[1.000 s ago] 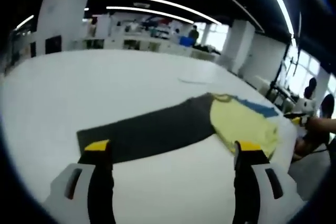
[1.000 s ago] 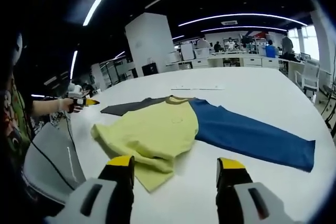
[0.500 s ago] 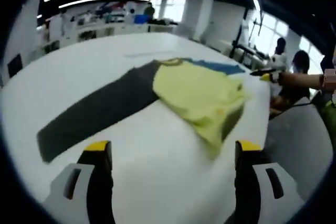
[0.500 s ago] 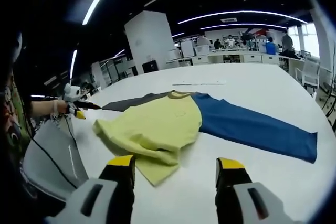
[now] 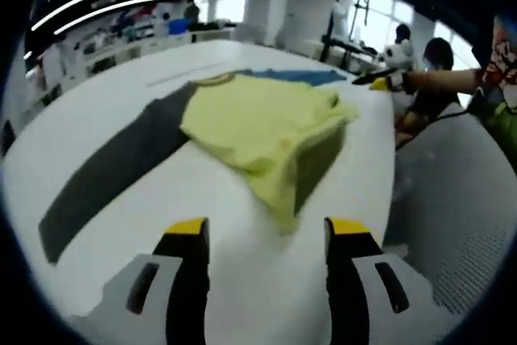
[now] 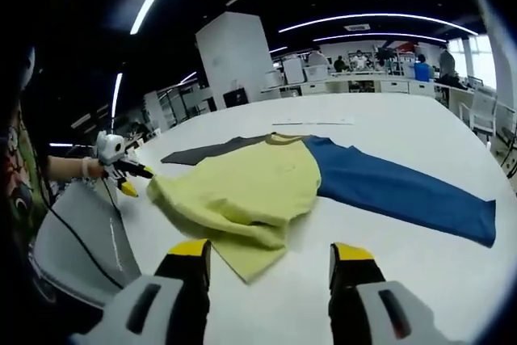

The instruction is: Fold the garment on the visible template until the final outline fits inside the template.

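Yellow cloth makes up the body of the long-sleeved shirt (image 5: 262, 123) (image 6: 246, 187) lying on the white worktop (image 5: 121, 224) (image 6: 404, 131). One sleeve is dark grey (image 5: 109, 171) (image 6: 202, 151) and the other sleeve is blue (image 6: 396, 191) (image 5: 303, 77). The two sleeves stretch out flat and straight to opposite sides, so the shirt's long line runs from cuff to cuff. The yellow part is soft and rumpled, already doubled over on itself, with a loose flap (image 5: 303, 171) (image 6: 254, 252) hanging toward the near edge of the worktop.

The left tongs (image 5: 258, 236) are open, holding nothing, above the worktop. The yellow flap lies straight ahead of them and close, and the grey sleeve runs off to their left side. The right tongs (image 6: 262, 260) are open too and empty. The same flap sits just in front of them, and the blue sleeve runs away toward the far right of the worktop. In the right gripper view the left tongs (image 6: 125, 175) sit by the near edge, just beside the yellow body.

I think the grey sleeve is for the left tongs and the blue sleeve for the right ones, each nearer its own side. The cloth looks thin and floppy, so it will sag when lifted. I cannot make out any template outline on the worktop. Far desks (image 6: 371, 86) and a white pillar (image 6: 234, 58) stand behind.
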A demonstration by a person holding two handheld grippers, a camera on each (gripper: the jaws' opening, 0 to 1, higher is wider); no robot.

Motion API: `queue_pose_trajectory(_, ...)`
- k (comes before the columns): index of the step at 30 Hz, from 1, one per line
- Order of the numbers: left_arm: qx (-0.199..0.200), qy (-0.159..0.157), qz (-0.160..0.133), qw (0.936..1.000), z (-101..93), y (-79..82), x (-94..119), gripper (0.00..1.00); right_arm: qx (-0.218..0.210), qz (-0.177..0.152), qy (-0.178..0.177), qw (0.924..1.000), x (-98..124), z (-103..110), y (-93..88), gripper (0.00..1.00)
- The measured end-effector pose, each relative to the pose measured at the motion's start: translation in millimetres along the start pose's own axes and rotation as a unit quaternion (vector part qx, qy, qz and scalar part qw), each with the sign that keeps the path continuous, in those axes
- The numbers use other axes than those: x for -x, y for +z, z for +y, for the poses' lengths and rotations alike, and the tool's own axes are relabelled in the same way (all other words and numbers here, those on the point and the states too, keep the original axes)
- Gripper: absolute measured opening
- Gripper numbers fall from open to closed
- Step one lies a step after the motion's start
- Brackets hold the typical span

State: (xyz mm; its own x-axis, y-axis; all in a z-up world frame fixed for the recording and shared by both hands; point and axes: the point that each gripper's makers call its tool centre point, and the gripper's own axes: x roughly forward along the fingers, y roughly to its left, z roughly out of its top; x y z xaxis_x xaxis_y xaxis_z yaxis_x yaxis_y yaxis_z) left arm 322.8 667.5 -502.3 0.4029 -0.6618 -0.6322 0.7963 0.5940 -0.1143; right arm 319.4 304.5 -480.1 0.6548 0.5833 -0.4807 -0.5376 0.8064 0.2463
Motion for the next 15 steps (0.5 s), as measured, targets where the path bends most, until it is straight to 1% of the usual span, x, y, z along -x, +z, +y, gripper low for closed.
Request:
queue_pose_trajectory(2, 0.001, 0.003, -0.004, 1.0, 2.1, -0.1, -1, 0.46, 0.005, 0.007, 0.002, 1.0, -2, 2, -3.6, 0.56)
queue_pose_trajectory(4, 0.003, 0.003, -0.005, 1.0, 2.7, -0.8, -2, 0.47, 0.006, 0.012, 0.002, 0.9999, -3, 4, -5.6, 0.56)
queue_pose_trajectory(7, -0.004, 0.002, 0.004, 1.0, 1.7, -4.5, -3, 0.43, 0.016, 0.018, 0.001, 0.9997, -7, 7, -8.6, 0.55)
queue_pose_trajectory(9, -0.005, 0.0, 0.005, 1.0, 0.5, -6.0, -4, 0.42, 0.017, 0.022, 0.003, 0.9996, -10, 9, -10.9, 0.51)
queue_pose_trajectory(10, -0.001, -0.005, 0.004, 1.0, -1.2, -6.0, -4, 0.42, 0.016, 0.029, 0.005, 0.9994, -12, 11, -13.8, 0.49)
queue_pose_trajectory(11, 0.007, -0.007, 0.008, 0.9999, -2.7, -7.9, -6, 0.41, 0.016, 0.035, 0.007, 0.9992, -13, 11, -16.4, 0.48)
queue_pose_trajectory(13, -0.001, -0.009, 0.011, 0.9999, -5.0, -9.8, -7, 0.38, 0.027, 0.047, 0.005, 0.9985, -15, 10, -22.3, 0.47)
queue_pose_trajectory(15, -0.002, -0.014, 0.014, 0.9998, -8.6, -11.2, -8, 0.35, 0.028, 0.057, 0.006, 0.998, -17, 9, -28.8, 0.46)
